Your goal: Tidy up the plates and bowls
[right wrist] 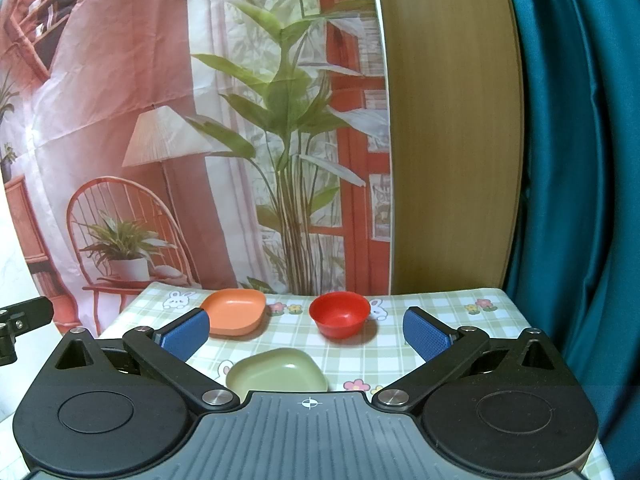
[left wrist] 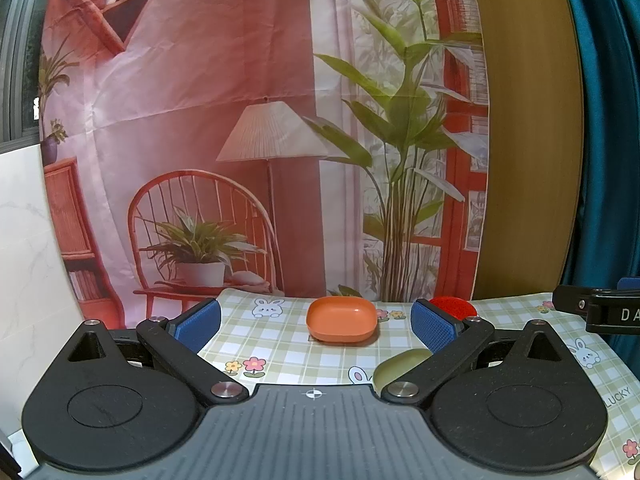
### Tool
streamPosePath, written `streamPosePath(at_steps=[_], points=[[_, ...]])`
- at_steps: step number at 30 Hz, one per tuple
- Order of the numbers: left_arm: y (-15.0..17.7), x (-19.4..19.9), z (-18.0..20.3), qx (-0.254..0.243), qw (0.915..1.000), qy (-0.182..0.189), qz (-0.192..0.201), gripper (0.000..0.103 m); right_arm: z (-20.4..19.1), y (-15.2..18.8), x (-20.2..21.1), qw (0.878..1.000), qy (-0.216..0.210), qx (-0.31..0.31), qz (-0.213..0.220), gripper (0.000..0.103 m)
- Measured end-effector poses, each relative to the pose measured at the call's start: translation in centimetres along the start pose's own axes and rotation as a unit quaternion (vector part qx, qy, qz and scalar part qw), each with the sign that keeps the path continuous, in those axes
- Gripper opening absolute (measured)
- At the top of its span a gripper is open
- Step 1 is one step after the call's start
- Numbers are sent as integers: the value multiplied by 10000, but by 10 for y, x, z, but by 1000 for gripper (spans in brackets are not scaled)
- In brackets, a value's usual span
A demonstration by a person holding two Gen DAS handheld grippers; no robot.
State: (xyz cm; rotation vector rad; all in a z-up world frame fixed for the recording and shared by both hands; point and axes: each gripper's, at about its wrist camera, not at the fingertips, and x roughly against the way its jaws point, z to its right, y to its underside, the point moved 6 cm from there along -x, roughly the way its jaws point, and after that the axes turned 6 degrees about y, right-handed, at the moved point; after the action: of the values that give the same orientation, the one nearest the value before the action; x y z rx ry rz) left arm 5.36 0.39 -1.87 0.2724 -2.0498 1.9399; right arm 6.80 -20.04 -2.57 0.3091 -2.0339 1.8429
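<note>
An orange plate [left wrist: 342, 320] [right wrist: 236, 316] lies at the far side of the checked tablecloth. A red bowl [right wrist: 340, 314] stands to its right; in the left wrist view the red bowl [left wrist: 454, 306] is partly hidden behind my finger. A green plate [right wrist: 276, 374] lies nearest, partly hidden in the left wrist view [left wrist: 400, 366]. My left gripper [left wrist: 316, 326] is open and empty, with the orange plate ahead between its fingers. My right gripper [right wrist: 306, 334] is open and empty above the green plate, short of the red bowl.
The table [right wrist: 440, 312] ends at a printed backdrop behind, a wooden panel and teal curtain [right wrist: 580, 160] to the right. The right gripper's body [left wrist: 600, 312] shows at the right edge of the left wrist view; the left gripper's body [right wrist: 20, 320] shows at the left edge of the right wrist view.
</note>
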Motion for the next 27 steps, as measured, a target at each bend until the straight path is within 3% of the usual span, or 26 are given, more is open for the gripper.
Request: streamPosePath(at_steps=[27], points=[[1, 2, 1, 20, 10000, -19, -3, 102, -1, 2, 0, 10000, 1, 6, 18, 103]])
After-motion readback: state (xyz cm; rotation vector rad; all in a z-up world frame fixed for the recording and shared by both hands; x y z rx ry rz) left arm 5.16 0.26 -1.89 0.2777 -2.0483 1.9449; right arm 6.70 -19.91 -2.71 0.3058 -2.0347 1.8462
